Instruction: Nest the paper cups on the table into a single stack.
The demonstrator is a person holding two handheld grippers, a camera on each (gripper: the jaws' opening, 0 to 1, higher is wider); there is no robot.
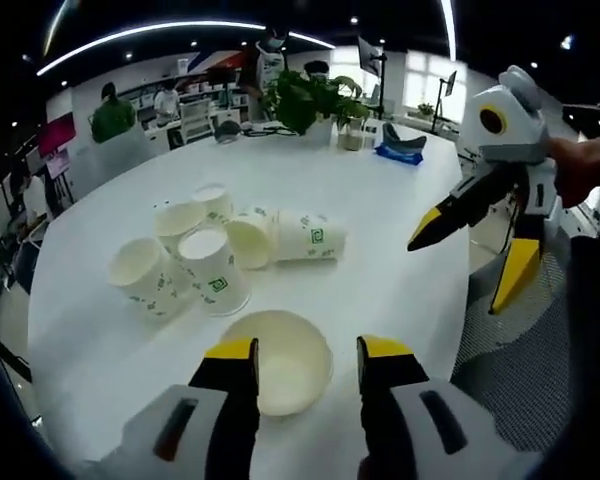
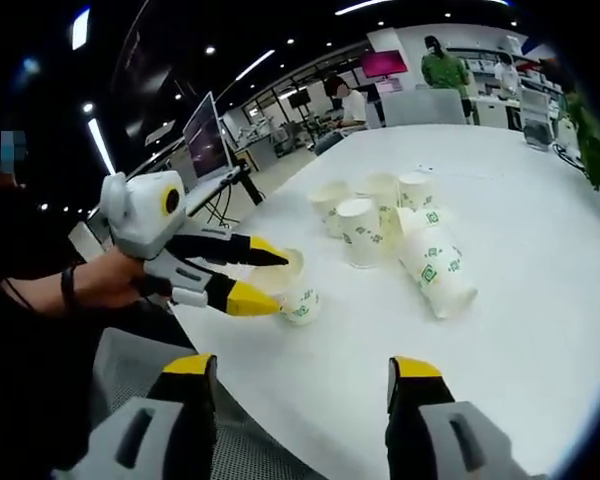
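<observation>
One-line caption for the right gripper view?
Left hand-held gripper open around a paper cup at the table edge; more cups clustered beyond.

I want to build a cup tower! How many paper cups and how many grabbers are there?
White paper cups with green print: 7
Yellow-tipped two-jaw grippers, left gripper and right gripper: 2
Total: 9

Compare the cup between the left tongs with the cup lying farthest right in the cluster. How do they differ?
The near cup stands upright, mouth up, alone by the table edge, framed by the open left tongs. The far cup lies tipped on its side, touching the other cups. Both are white paper cups; green marks show on both in the right gripper view.
</observation>
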